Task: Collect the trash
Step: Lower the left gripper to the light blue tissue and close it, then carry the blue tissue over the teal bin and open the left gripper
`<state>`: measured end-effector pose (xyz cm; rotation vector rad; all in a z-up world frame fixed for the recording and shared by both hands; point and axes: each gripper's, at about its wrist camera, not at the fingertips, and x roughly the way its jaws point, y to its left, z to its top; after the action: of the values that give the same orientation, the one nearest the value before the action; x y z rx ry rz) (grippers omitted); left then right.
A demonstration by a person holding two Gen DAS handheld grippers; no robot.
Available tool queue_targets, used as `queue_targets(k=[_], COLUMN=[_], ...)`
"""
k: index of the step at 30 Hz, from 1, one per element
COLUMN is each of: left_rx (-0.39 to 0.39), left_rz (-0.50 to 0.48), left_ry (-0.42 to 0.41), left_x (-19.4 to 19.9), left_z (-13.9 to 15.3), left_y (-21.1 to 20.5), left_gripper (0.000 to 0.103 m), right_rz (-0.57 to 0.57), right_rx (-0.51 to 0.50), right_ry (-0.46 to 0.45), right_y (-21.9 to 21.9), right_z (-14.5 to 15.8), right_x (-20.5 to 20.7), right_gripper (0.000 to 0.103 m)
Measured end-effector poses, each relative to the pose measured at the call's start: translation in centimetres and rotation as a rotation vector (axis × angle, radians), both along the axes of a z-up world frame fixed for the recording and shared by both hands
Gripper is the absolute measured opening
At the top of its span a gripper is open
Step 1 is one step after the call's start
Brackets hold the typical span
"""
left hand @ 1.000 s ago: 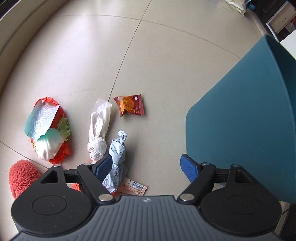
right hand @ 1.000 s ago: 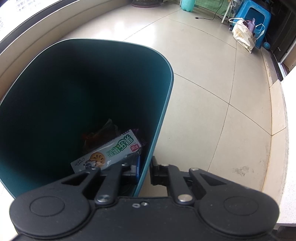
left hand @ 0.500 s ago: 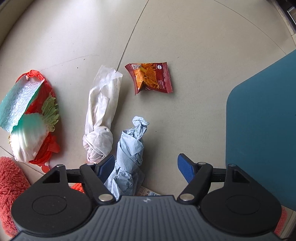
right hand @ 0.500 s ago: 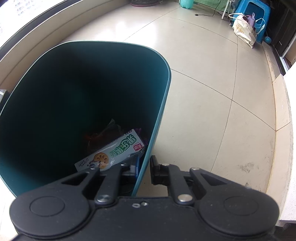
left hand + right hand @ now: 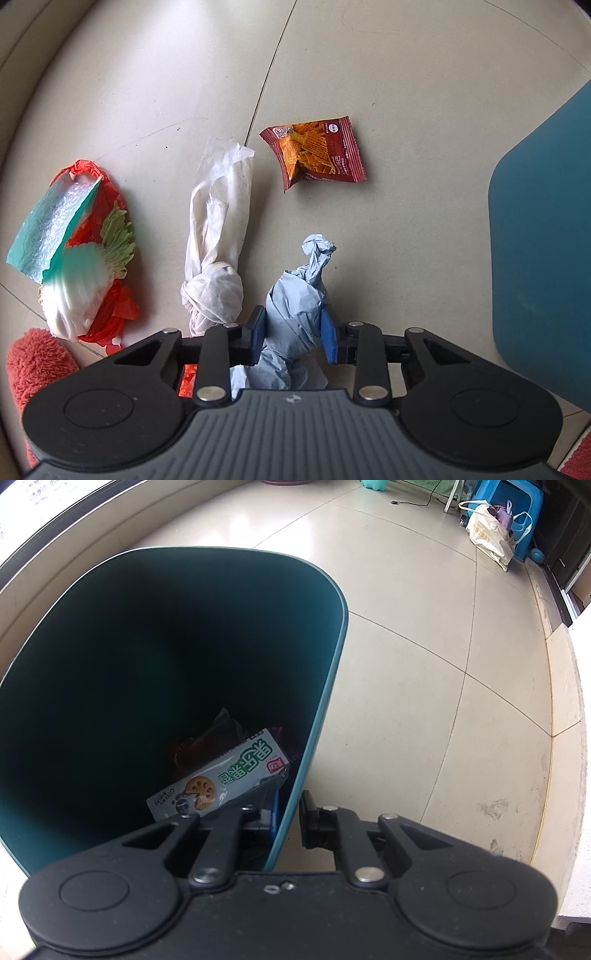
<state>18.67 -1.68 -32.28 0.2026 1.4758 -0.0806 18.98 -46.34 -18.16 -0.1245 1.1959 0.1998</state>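
Note:
My left gripper is shut on a crumpled blue paper wad lying on the tiled floor. Beside it lie a knotted white tissue, a red snack packet and a red plastic bag with green and white wrapping. My right gripper is shut on the rim of the teal trash bin, one finger inside and one outside. Inside the bin lie a white and green snack wrapper and darker wrappers. The bin's outer wall shows at the right of the left wrist view.
A fuzzy red slipper lies at the lower left of the left wrist view. A red scrap lies under the gripper. In the right wrist view a blue stool with bags stands far back, and a raised ledge runs along the right.
My left gripper moved forward and down over the blue paper wad and closed its fingers on it. The right gripper kept its hold on the bin rim.

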Motion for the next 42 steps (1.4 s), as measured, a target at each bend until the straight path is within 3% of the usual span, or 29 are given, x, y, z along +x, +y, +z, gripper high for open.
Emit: queue_targets(k=[4, 15, 20, 26, 30, 33, 42], left_rx=[-0.038, -0.206, -0.274, -0.36, -0.393, -0.382, -0.267], left_rz=[0.031, 0.109, 0.06, -0.019, -0.106, -0.154, -0.164], left_ry=[-0.031, -0.169, -0.238, -0.296, -0.301, -0.27, -0.14], left_x=[0.2, -0.2, -2.5, -3.8, -3.7, -2.8, -0.3], left_z=[3.4, 18.3, 25.6, 31.4, 32.3, 30.7, 21.4], left_y=[-0.2, -0.9, -2.8, -7.3, -12.1, -15.8, -21.9], left_gripper=[0.03, 0.03, 0.03, 0.03, 0.03, 0.03, 0.03], right_rz=[0.005, 0.017, 0.025, 0.017, 0.019, 0.024, 0.03], right_rx=[-0.006, -0.026, -0.039, -0.029, -0.014, -0.014, 0.011], right_ry=[-0.004, -0.025, -0.031, -0.023, -0.006, -0.007, -0.011], right_y=[0.3, 1.2, 1.7, 1.6, 1.7, 1.7, 0.9], right_z=[0.1, 0.1, 0.1, -0.3, -0.4, -0.4, -0.3], right_x=[-0.1, -1.0, -1.3, -1.6, -1.6, -1.5, -1.5], right_gripper=[0.01, 0.01, 0.01, 0.01, 0.011, 0.011, 0.012])
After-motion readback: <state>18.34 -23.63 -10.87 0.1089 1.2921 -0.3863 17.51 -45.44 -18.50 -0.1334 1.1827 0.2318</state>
